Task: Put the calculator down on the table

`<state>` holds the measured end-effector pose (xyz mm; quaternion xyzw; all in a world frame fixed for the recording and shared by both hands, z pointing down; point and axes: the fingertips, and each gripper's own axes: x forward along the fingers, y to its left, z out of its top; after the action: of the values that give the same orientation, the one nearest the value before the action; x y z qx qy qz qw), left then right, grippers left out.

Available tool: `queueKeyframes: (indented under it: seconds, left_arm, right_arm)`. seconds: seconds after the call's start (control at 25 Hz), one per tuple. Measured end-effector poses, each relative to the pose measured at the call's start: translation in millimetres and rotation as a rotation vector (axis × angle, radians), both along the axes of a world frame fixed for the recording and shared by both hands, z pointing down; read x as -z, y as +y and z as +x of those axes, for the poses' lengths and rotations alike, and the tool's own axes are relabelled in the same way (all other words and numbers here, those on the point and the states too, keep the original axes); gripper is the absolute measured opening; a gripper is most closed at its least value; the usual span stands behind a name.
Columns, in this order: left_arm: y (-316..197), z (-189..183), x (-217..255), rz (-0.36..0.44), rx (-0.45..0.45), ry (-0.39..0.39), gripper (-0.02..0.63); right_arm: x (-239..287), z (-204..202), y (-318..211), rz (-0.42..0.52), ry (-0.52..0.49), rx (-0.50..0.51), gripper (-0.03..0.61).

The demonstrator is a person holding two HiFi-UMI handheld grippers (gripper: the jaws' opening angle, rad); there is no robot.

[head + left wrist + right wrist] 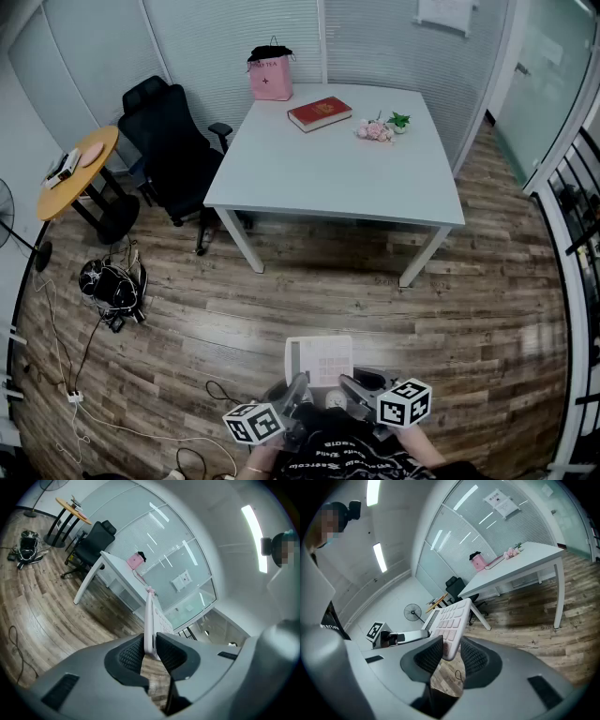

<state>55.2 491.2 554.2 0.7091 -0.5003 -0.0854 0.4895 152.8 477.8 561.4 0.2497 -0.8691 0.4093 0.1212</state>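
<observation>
A pale pink-white calculator [319, 360] is held in the air in front of the person, over the wooden floor and well short of the white table [337, 169]. Both grippers are shut on its near edge, the left gripper [298, 392] on the left side and the right gripper [352, 384] on the right. In the left gripper view the calculator [150, 616] stands edge-on, pinched between the pads of the left gripper [151, 651]. In the right gripper view its keys [449, 616] face up, and the right gripper [451, 652] clamps the lower corner.
On the table lie a red book [320, 113], a pink bag [270, 75] and small flowers [380, 128]. A black office chair [173, 141] stands at its left end, beside a round yellow side table [80, 169]. Cables and a black bundle [112, 286] lie on the floor at left.
</observation>
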Motion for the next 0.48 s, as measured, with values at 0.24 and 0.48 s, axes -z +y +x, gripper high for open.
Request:
queueKeyframes:
  seconds: [0.24, 0.48]
  left_arm:
    - [4.8, -4.2, 10.2, 0.016, 0.005, -0.002, 0.087]
    - [2.1, -10.5, 10.6, 0.014, -0.001, 0.016, 0.087]
  right_arm:
    - [9.9, -4.7, 3.5, 0.019, 0.003, 0.005, 0.124]
    - [12.5, -12.5, 0.5, 0.023, 0.005, -0.006, 0.126]
